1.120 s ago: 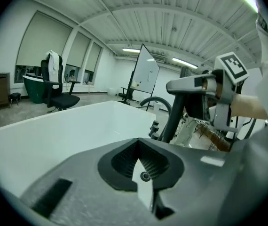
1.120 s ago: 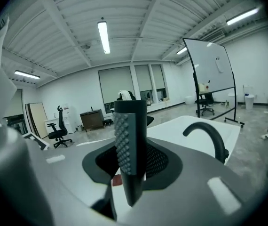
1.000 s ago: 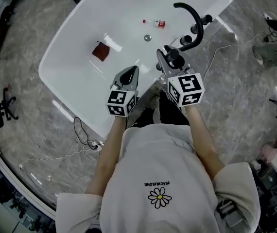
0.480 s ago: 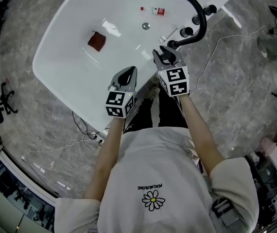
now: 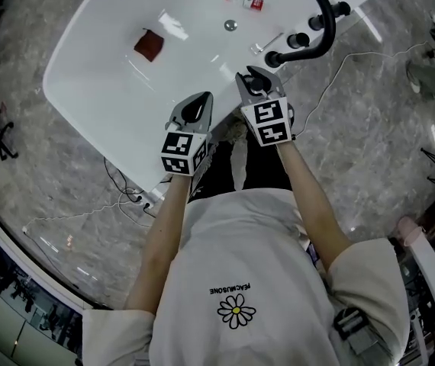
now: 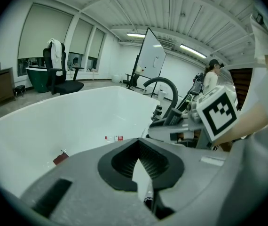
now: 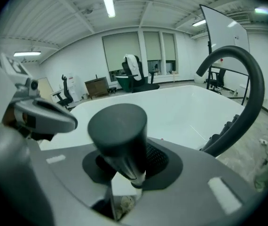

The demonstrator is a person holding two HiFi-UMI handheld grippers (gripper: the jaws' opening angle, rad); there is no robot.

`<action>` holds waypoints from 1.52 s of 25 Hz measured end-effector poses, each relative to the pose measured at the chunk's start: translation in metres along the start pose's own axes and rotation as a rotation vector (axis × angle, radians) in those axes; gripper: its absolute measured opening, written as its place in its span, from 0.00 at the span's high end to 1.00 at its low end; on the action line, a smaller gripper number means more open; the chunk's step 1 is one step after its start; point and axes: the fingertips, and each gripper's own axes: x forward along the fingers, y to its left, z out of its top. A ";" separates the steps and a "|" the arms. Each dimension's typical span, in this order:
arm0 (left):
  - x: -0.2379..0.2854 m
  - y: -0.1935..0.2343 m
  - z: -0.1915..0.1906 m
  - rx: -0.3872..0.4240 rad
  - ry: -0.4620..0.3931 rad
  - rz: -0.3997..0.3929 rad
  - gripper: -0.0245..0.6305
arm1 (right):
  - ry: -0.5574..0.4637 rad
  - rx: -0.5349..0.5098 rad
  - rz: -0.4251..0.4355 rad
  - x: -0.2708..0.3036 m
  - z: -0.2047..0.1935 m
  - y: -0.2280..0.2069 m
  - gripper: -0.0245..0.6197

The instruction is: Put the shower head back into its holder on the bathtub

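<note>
Right tool [image 5: 256,82] clamped on shower head [image 7: 117,126] at bathtub [image 5: 80,105] rim; left tool [image 5: 194,109] jaws together, beside.

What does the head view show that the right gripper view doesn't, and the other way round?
Only the head view: the person's daisy-print shirt, the cables on the floor, and the marker cube on the right gripper.
Only the right gripper view: ceiling lights, a whiteboard, and an office chair with a white garment over its back.
Both: the white bathtub, the curved black spout, and the dark shower head clamped in the right gripper.
</note>
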 end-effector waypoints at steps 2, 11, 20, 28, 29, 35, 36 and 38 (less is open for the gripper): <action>-0.003 -0.004 -0.001 0.000 -0.006 0.001 0.96 | 0.032 -0.054 -0.001 0.002 -0.018 0.005 0.80; -0.025 -0.006 -0.005 -0.022 -0.046 0.031 0.96 | 0.087 -0.004 0.023 0.015 -0.027 0.006 0.80; -0.036 -0.020 0.083 0.126 -0.230 -0.040 0.96 | 0.275 -0.002 0.115 -0.001 -0.037 0.010 0.65; -0.059 -0.035 0.185 0.125 -0.503 -0.086 0.96 | -0.202 0.055 0.021 -0.093 0.133 -0.013 0.91; -0.067 -0.038 0.201 0.110 -0.555 -0.089 0.96 | -0.278 0.065 0.004 -0.111 0.159 -0.018 0.95; -0.133 -0.077 0.268 0.074 -0.780 -0.229 0.96 | -0.699 0.044 0.033 -0.253 0.262 0.015 0.95; -0.138 -0.083 0.271 0.094 -0.788 -0.249 0.96 | -0.708 0.010 0.015 -0.264 0.262 0.021 0.95; -0.134 -0.090 0.268 0.148 -0.766 -0.245 0.96 | -0.686 -0.044 -0.060 -0.269 0.249 0.024 0.95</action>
